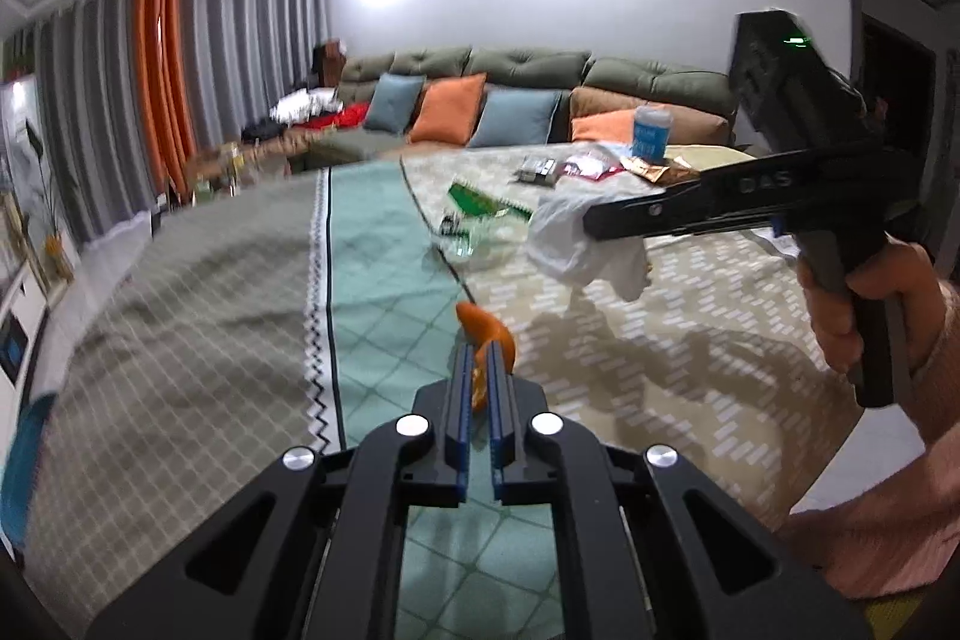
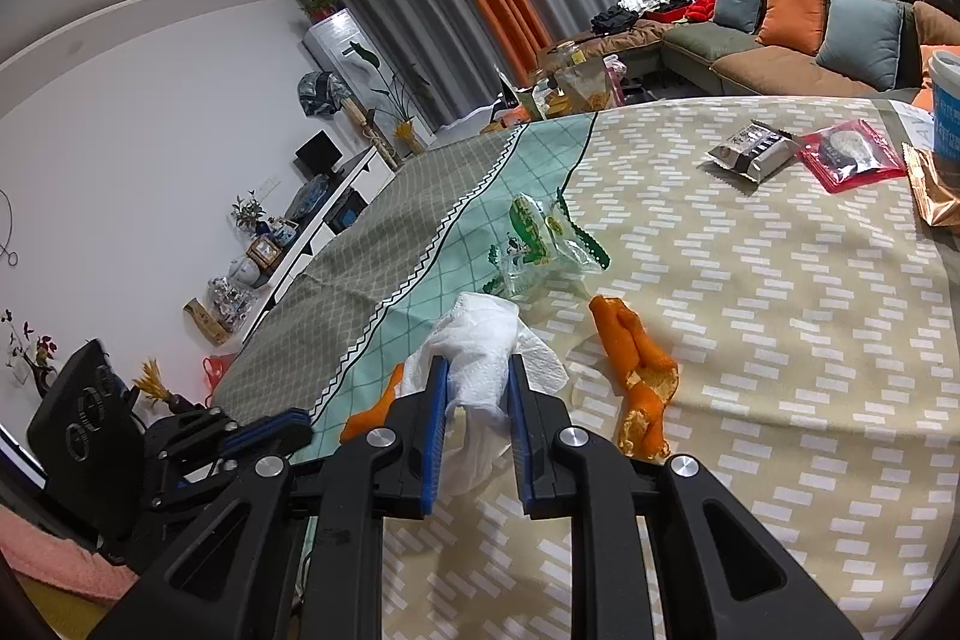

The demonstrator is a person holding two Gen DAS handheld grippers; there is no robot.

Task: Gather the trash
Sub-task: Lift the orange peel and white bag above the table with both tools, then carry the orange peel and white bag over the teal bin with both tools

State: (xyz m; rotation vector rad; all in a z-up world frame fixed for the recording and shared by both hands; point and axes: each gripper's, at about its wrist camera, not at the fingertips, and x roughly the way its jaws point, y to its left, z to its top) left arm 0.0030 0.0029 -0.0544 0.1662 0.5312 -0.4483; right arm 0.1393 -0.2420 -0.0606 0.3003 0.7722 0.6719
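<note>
The left gripper (image 1: 479,358) is clamped on a strip of orange peel (image 1: 489,331) that sticks out past its fingertips. The right gripper (image 2: 477,370) pinches a crumpled white tissue (image 2: 480,340) between its pads. A second peel (image 2: 639,376) lies on the tablecloth (image 2: 780,340) just right of the right jaws, and a clear wrapper (image 2: 543,244) sits beyond them.

Only one legible marking: white letters "DAS" stood on the side of the black right gripper (image 1: 591,223), on its long arm, seen from the left wrist view. The blue-and-white round plastic tub (image 2: 947,112) at the far table edge carried white print on its blue band, too small and cut off to read. The grey foil snack packet (image 2: 753,151) and red plastic packet (image 2: 852,154) had print too, unreadable.
</note>
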